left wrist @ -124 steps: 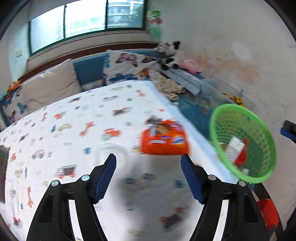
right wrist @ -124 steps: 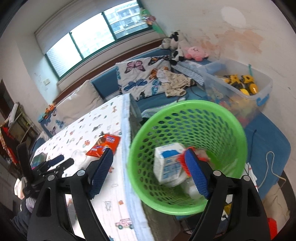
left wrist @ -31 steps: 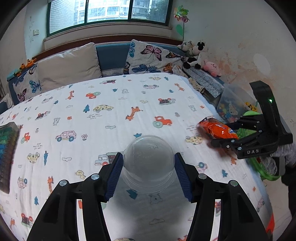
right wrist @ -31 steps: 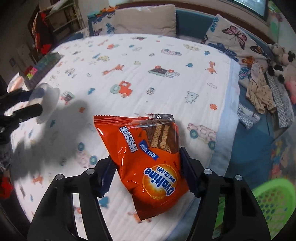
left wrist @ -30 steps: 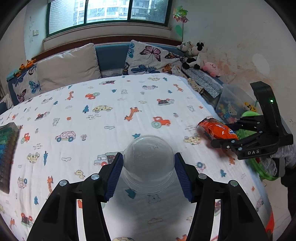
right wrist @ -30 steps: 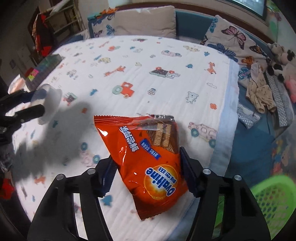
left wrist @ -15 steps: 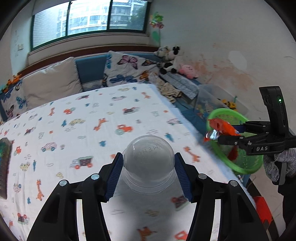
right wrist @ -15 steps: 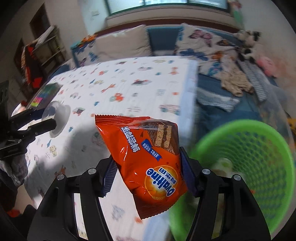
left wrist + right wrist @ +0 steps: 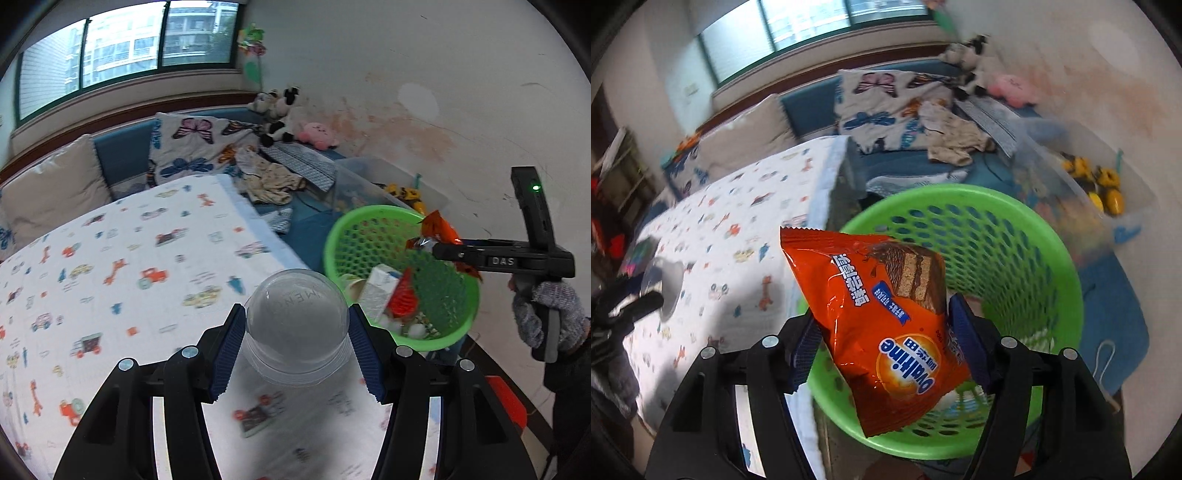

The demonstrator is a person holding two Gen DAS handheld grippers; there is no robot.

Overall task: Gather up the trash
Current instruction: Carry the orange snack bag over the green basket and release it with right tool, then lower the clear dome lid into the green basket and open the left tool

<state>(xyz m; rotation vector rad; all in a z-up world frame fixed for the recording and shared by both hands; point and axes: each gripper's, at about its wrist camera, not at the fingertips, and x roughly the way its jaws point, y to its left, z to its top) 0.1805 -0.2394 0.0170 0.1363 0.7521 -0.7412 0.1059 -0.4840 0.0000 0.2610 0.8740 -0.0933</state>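
The left wrist view shows the left gripper point(image 9: 295, 350) clenched on one clear dome lid point(image 9: 296, 328), held above the cloth-covered counter point(image 9: 110, 258). This view alone shows the basket's point(image 9: 334, 236) contents: one white carton point(image 9: 378, 291), one red item point(image 9: 402, 301) and some small white pieces, too small to count. It also shows a gloved hand point(image 9: 550, 317) holding the right gripper point(image 9: 421, 245) over the basket rim.

The right wrist view shows what the side view hides: one orange snack packet point(image 9: 882, 328) sits between the right gripper's pads, directly above the basket. The jaws have just been opening; the pads appear to stand just beside the packet, though contact cannot be confirmed. One yellow toy vehicle point(image 9: 1093, 184) lies in one clear bin point(image 9: 1137, 206) beyond the basket.
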